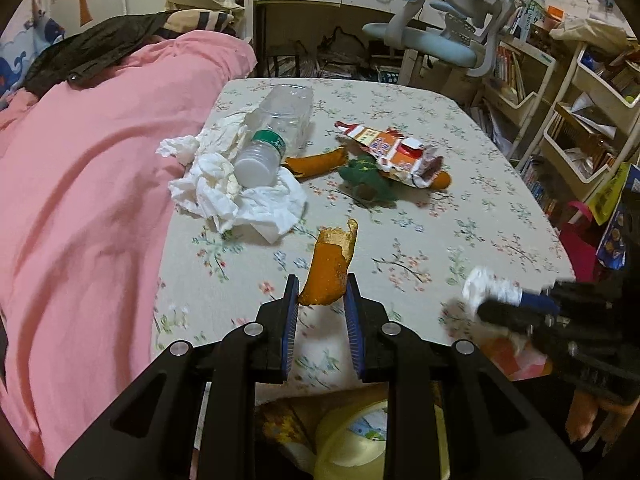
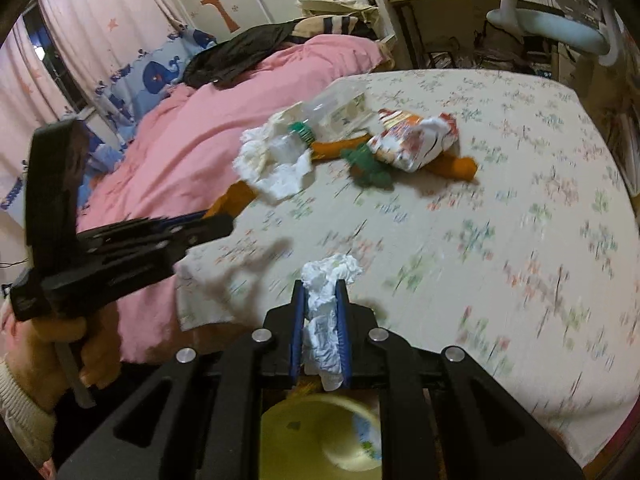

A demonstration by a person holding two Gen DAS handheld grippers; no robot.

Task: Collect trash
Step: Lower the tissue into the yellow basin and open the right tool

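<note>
Left wrist view: your left gripper (image 1: 322, 294) pinches the orange peel (image 1: 330, 266), your right gripper (image 2: 320, 296) clamps a tissue wad (image 2: 326, 308); the yellow bin (image 2: 320, 436) sits directly below both.

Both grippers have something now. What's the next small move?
Probably bring both back over the yellow bin below the table edge and let go: the left gripper holds an orange peel, the right gripper a tissue.

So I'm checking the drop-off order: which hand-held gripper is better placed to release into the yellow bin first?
Probably the right hand-held gripper: its tissue hangs almost directly over the yellow bin. The left hand-held gripper, holding orange peel, sits farther over the table.
</note>
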